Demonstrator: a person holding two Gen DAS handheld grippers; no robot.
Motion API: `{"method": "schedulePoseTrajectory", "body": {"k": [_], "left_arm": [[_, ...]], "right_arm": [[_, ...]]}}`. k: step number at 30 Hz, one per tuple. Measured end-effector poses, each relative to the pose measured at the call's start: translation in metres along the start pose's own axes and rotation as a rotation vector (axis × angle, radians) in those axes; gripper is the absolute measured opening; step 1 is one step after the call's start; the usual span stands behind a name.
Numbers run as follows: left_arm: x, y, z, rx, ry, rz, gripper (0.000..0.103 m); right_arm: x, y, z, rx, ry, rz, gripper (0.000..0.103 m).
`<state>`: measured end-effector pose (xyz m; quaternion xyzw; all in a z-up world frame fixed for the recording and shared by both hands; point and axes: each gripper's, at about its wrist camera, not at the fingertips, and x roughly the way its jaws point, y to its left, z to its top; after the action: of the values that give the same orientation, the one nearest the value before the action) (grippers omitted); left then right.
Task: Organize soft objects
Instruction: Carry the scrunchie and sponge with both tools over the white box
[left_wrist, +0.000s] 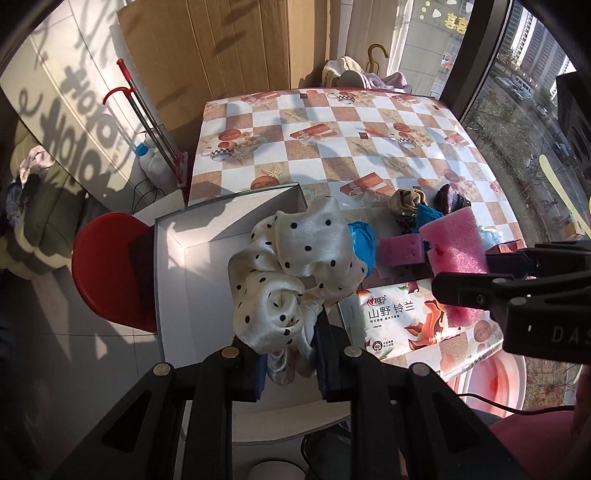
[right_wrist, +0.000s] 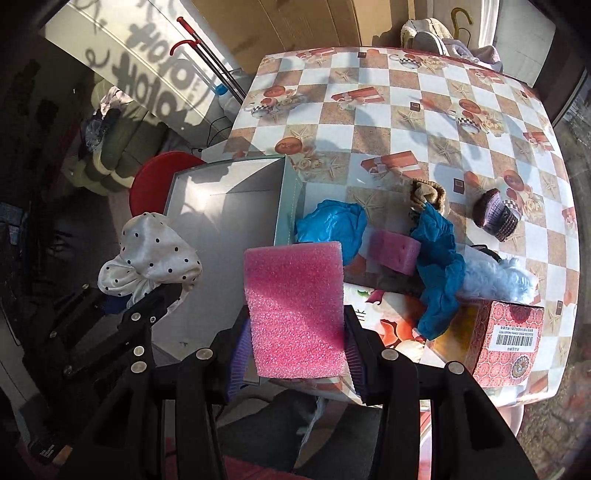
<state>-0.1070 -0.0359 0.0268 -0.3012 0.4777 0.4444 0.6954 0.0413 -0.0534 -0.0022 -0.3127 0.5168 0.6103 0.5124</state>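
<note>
My left gripper (left_wrist: 290, 354) is shut on a white satin cloth with black dots (left_wrist: 295, 273) and holds it over the open grey box (left_wrist: 199, 258); the cloth also shows in the right wrist view (right_wrist: 151, 254). My right gripper (right_wrist: 295, 347) is shut on a pink foam block (right_wrist: 295, 310), held above the table's near edge beside the box (right_wrist: 221, 206). The block also shows in the left wrist view (left_wrist: 456, 258). On the table lie a blue cloth (right_wrist: 328, 225), a small pink foam piece (right_wrist: 395, 251), a teal cloth (right_wrist: 439, 266), a brown sock (right_wrist: 428, 195) and a pale blue fluffy item (right_wrist: 498, 280).
A tissue pack (left_wrist: 406, 321) and a red patterned carton (right_wrist: 506, 343) lie at the table's near edge. A dark knitted item (right_wrist: 496, 218) sits to the right. A red stool (left_wrist: 110, 266) stands left of the box. The checkered tablecloth (right_wrist: 388, 110) stretches beyond.
</note>
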Motion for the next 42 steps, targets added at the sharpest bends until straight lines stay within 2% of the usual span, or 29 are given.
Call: {"method": "schedulePoseTrajectory", "body": {"k": [42], "left_arm": [[0.012,0.029,-0.019,-0.058,0.052,0.015,0.024]], "right_arm": [[0.021,0.031,0.008,-0.073,0.060,0.003,0.047]]}}
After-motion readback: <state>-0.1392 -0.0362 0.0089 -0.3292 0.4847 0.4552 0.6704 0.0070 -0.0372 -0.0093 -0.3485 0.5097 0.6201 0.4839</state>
